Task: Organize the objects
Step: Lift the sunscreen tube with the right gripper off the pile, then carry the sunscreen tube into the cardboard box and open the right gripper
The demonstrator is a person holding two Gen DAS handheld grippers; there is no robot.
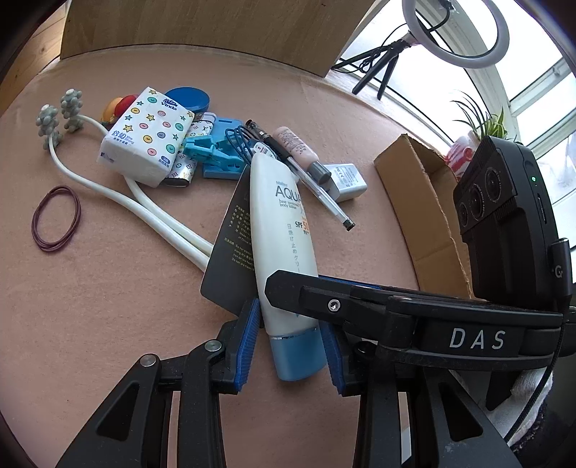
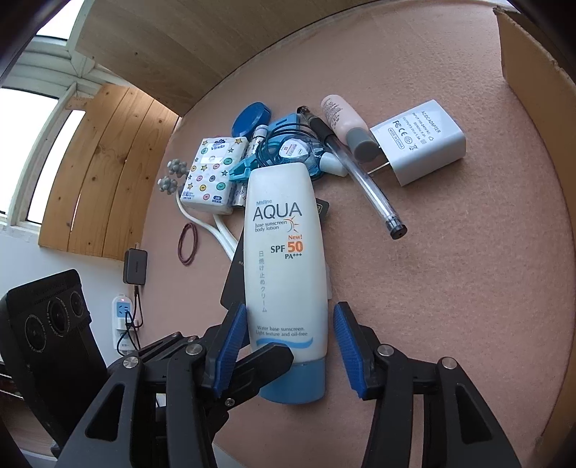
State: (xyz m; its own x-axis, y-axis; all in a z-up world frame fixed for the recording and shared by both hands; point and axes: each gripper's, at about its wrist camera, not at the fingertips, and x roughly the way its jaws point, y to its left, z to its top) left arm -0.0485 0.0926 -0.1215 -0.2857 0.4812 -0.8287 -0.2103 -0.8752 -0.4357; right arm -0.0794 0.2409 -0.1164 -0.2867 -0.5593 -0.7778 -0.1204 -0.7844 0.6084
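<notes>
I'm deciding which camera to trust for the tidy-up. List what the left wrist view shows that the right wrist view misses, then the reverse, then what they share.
Left wrist view only: the white ring light on its black tripod, the green potted plant, and the inside of the brown cardboard box.

Right wrist view only: the white wall socket with a blue plug and the printed face of the white power adapter.

Both: the white AQUA sunscreen tube with a blue cap lying between open tool fingers, the clear pen, and the star-patterned tissue pack.
</notes>
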